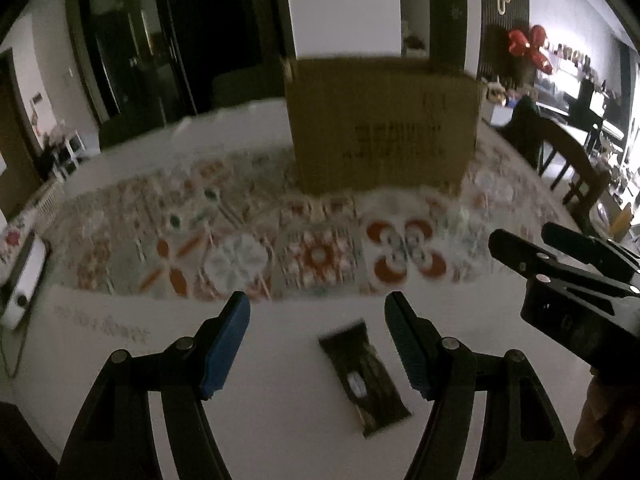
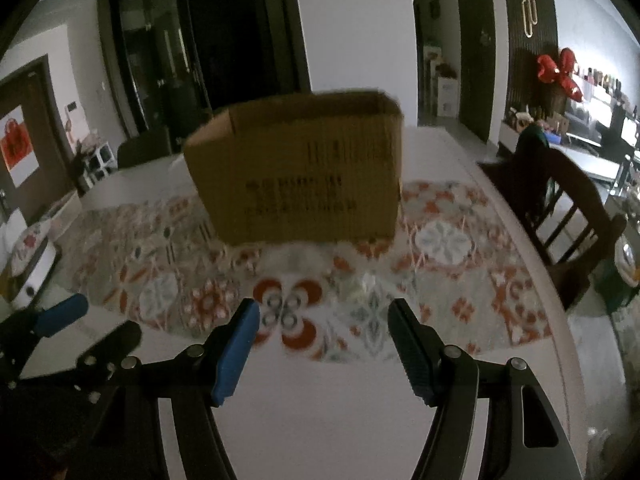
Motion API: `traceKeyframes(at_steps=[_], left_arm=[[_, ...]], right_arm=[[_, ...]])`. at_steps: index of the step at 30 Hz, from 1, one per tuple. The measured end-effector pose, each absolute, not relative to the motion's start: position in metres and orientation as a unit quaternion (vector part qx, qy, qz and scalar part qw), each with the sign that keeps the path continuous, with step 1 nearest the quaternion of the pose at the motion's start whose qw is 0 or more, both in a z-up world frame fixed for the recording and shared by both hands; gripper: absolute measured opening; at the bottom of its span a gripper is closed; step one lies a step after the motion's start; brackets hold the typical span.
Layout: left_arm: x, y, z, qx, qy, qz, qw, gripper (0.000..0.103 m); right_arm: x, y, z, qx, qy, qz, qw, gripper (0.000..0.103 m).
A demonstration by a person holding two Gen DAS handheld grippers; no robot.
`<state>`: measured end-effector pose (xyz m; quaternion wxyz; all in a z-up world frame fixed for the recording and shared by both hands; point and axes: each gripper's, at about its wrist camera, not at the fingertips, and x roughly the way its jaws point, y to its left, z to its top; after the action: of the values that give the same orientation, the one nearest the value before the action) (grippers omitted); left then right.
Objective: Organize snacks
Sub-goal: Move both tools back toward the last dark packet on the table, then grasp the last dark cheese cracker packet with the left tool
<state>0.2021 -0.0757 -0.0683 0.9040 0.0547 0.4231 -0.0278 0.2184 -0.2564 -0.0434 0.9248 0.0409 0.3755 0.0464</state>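
My left gripper (image 1: 317,320): matt black plastic arms, ribbed blue rubbery pads (image 1: 224,350), dull metal rivets; my right gripper (image 2: 324,328) of the same make; cardboard box (image 2: 304,172): matt brown corrugated paper, dark print; snack packet (image 1: 366,376): dark, faintly glossy wrapper; table (image 2: 320,420): smooth white top; patterned mat (image 2: 452,280): printed, finish blurred; chair (image 2: 560,208): dark wood.

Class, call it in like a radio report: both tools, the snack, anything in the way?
Left tool open, empty, over dark snack packet on white table. Right tool open, empty. Cardboard box ahead on patterned mat. Path looks unobstructed.
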Motion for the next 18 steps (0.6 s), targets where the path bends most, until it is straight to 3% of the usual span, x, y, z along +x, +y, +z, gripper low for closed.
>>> traceKeyframes(at_steps=[6,18], left_arm=[[0.195,-0.072,-0.099,0.014,0.481,-0.044,0.875,0.067],[0.197,-0.080,-0.129,-0.004,0.521,-0.059,0.852,0.062]], right_arm=[[0.205,-0.252,-0.066,0.035,0.399,0.046,0.915,0.067],[0.198,-0.246,-0.094,0.028,0.435,0.044,0.899,0.067]])
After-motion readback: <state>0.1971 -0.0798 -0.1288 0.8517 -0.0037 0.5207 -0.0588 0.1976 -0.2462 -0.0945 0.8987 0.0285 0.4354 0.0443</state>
